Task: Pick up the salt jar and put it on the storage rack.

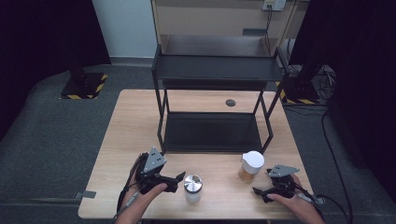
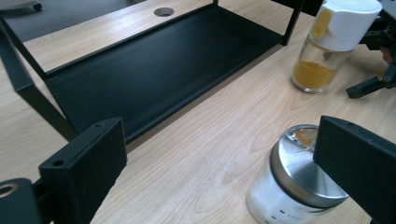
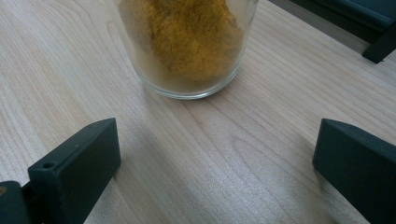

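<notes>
Bench (image 1: 130, 135) is pale wood grain, rack (image 1: 212, 132) matte black. Spice jar (image 1: 251, 166) is clear glass with orange-yellow powder, white cap, yellow tab; second jar (image 1: 193, 188) clear with brushed silver lid. Both tongs, left (image 1: 180, 178) and right (image 1: 259, 193), black with grey top plates; floor base (image 1: 84, 86) edged with yellow-black hazard stripes

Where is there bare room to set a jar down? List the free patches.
Free: the rack's lower shelf, and the table left of the rack. Crowded: the front edge, with the steel-lidded jar, spice jar, left gripper and right gripper.
</notes>
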{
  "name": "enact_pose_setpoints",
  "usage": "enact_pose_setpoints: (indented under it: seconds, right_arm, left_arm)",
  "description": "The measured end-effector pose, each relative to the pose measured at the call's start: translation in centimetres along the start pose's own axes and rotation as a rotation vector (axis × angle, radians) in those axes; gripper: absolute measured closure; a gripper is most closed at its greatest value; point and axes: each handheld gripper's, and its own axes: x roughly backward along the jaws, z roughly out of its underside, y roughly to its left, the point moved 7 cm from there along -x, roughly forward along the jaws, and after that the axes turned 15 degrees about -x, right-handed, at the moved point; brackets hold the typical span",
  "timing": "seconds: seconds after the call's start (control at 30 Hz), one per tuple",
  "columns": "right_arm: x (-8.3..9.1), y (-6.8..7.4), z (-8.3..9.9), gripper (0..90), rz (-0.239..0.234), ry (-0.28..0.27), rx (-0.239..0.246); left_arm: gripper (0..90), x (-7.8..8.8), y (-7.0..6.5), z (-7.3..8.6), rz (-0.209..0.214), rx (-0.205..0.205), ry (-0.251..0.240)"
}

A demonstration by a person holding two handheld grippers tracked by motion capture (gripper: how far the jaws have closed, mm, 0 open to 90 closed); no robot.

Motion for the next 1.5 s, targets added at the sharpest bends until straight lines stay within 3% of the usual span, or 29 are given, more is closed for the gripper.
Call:
enact_pose_setpoints:
  seconds: [0.63, 1.03, 1.5]
  right_arm:
    - [0.0, 0.0, 0.0, 1.8, -0.001, 0.0, 0.001]
    - [0.0, -0.1, 0.0, 1.8, -0.003, 0.001, 0.002]
    - [0.0, -0.1, 0.0, 1.8, -0.004, 0.001, 0.004]
  left_arm:
    - [1.5, -1.0, -2.2, -1.2, 0.059, -0.047, -0.017]
    - [1.5, -2.5, -4.1, -1.1, 0.101, -0.087, 0.013]
    - [1.6, -3.3, -4.8, -0.2, 0.111, -0.108, 0.034]
